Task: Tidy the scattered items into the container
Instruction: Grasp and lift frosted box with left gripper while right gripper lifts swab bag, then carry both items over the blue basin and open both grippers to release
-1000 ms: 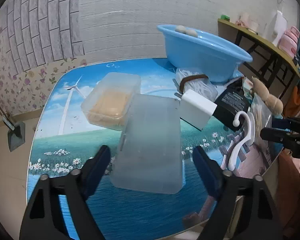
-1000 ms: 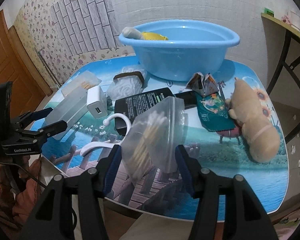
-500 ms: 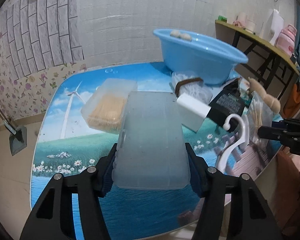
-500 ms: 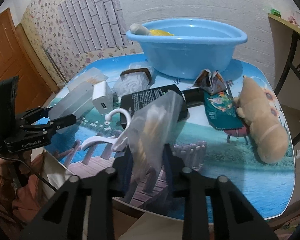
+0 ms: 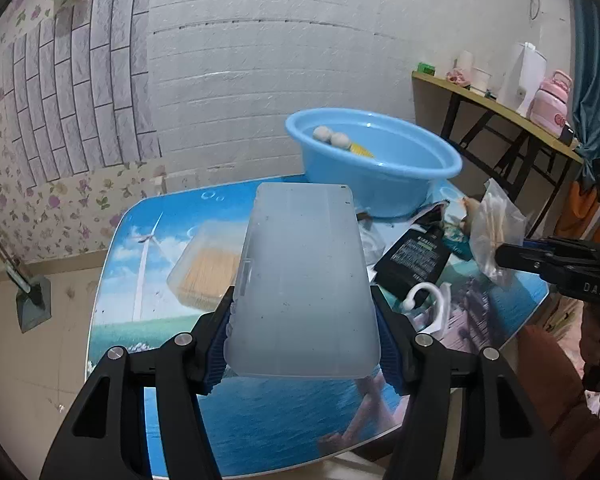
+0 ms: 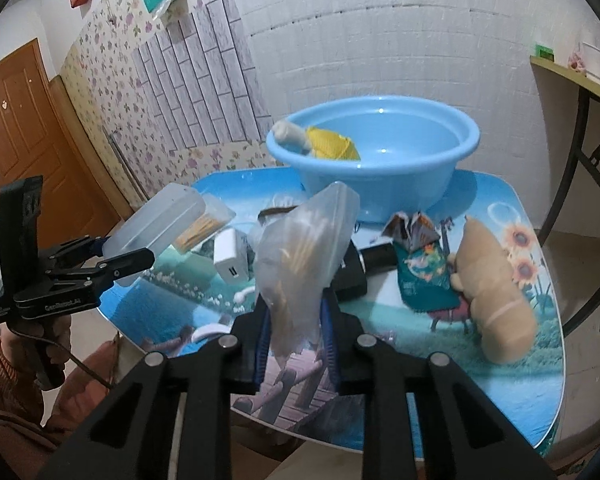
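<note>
Both loads have come up off the table [image 5: 260,420] since a second ago: my left gripper [image 5: 302,340], jaws wide then, is now clenched on the frosted plastic case [image 5: 304,280], and my right gripper [image 6: 294,340] has pinched the bag of cotton swabs [image 6: 300,256]. Each hangs in the air short of the blue basin [image 6: 380,168], which stands at the table's far edge. I judge the carry is next: keep the case level, clear the near rim before letting go, and release one load at a time.
</note>
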The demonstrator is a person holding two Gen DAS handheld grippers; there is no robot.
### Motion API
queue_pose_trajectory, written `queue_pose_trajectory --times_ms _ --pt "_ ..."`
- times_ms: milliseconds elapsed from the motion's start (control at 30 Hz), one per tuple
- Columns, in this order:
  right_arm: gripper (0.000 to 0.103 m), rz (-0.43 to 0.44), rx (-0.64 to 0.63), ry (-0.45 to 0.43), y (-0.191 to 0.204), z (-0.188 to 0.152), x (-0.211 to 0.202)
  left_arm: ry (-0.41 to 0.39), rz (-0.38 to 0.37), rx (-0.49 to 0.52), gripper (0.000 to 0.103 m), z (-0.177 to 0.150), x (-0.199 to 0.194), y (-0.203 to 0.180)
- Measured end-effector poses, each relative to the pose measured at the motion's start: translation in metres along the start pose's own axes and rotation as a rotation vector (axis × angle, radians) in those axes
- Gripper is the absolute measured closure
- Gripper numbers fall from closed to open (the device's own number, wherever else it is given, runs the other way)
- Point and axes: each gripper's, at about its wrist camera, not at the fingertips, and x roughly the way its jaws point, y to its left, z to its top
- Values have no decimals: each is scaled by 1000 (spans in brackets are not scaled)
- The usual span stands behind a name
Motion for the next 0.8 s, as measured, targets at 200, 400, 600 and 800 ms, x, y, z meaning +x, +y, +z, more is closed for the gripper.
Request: queue_pose_trajectory --times_ms 200,400,600,800 --pt "80 -3 24 -40 -11 14 -8 -18 -17 12 43 14 -2 -8" --pt "80 -26 32 -89 -22 35 -20 -53 -39 28 43 41 3 -24" --pt "80 -44 29 -150 -28 57 -29 -68 -75 80 43 68 14 -47" --pt "80 -47 75 -144 -44 73 -16 -62 -110 124 43 92 38 -73"
